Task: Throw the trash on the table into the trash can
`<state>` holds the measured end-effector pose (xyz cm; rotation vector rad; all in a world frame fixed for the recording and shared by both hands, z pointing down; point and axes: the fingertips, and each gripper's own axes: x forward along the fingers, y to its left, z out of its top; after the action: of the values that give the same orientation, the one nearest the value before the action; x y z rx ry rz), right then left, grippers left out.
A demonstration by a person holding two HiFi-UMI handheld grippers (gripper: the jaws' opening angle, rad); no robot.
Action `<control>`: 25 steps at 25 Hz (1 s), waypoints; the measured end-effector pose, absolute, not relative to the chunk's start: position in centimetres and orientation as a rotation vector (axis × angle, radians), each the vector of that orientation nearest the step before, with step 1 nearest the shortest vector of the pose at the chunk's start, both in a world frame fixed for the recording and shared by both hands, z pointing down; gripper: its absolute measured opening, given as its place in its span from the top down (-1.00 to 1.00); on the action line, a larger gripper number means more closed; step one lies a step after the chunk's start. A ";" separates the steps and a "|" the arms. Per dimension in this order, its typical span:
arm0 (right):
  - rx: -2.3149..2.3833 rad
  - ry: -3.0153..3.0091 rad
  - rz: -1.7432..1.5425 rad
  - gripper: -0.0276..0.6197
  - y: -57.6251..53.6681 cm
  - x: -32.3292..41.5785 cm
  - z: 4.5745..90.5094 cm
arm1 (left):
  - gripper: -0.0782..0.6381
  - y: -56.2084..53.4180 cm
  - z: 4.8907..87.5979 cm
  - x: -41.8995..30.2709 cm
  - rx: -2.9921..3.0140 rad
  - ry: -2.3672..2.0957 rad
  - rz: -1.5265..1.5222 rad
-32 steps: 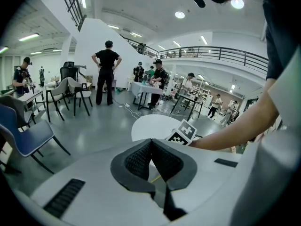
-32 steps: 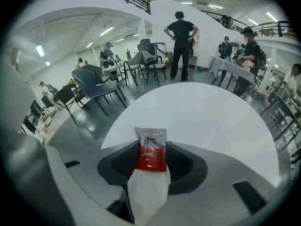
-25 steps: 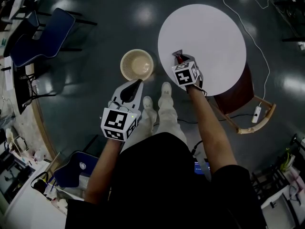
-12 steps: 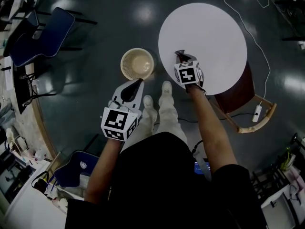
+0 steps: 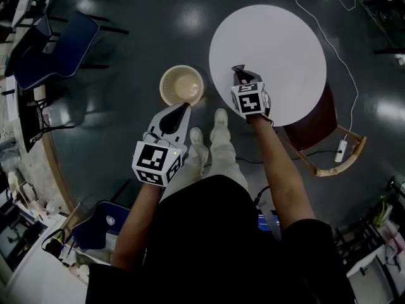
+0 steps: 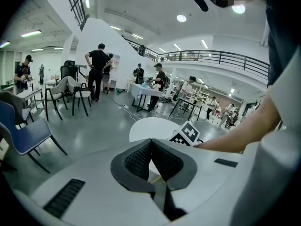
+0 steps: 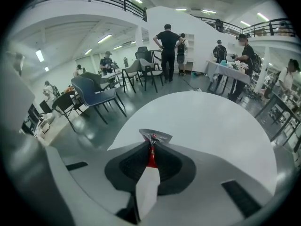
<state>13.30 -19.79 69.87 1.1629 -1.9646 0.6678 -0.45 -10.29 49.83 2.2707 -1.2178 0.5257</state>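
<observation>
As right gripper point(image 7: 151, 150) closes, apparent wrapper point(image 7: 156, 135) pinched.

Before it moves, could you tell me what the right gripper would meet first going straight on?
Probably the white table, close ahead of the right gripper; the wrapper it pinches juts out and would touch first.
</observation>
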 end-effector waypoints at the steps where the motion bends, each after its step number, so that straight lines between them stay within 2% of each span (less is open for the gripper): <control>1: 1.167 -1.974 0.664 0.76 -19.8 13.3 69.5 | 0.75 -10.3 49.8 -0.4 2.271 -1.220 0.525; 25: 1.150 -2.428 0.444 0.76 -19.8 8.2 50.3 | 0.75 -12.1 44.8 -2.4 2.198 -1.444 0.333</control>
<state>8.23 -19.76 50.26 1.1502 -2.4284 0.4439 -2.36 -12.11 44.81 2.1977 -1.4443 0.3332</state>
